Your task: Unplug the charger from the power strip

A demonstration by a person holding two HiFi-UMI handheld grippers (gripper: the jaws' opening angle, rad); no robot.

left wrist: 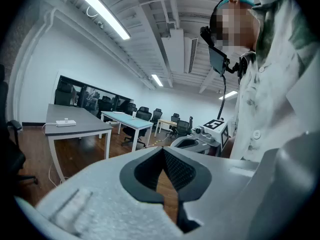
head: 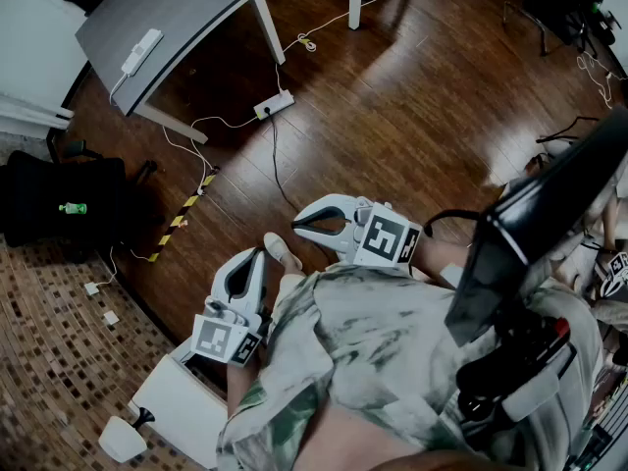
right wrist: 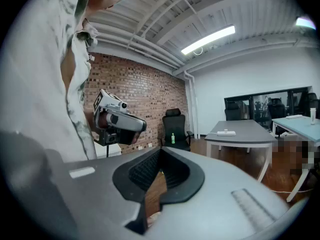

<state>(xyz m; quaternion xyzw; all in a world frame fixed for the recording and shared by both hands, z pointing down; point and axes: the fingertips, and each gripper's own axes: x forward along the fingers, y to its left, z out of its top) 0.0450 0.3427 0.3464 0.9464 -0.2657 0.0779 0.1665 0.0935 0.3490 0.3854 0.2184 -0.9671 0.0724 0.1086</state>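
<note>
Both grippers sit up by the body, well apart from the job. The left gripper (left wrist: 163, 150) has its fingers (left wrist: 95, 194) pressed together at the tips with nothing between them, and the right gripper (right wrist: 160, 150) looks the same, closed and empty. The charger (left wrist: 65, 119) is only a tiny white nub standing on the strip (left wrist: 65, 123), on the grey bench (left wrist: 87, 121) across the room; it is too small to show its plug or any print. In the head view the strip (head: 140, 52) is a plain white bar near the bench edge, and the charger can't be told from it. Only that view shows a second strip (head: 274, 105), on the floor with a black cable in it. The shirt (head: 383, 361) hides the floor below the grippers. The marker cubes (head: 385, 238) carry square patterns and no readable words.
</note>
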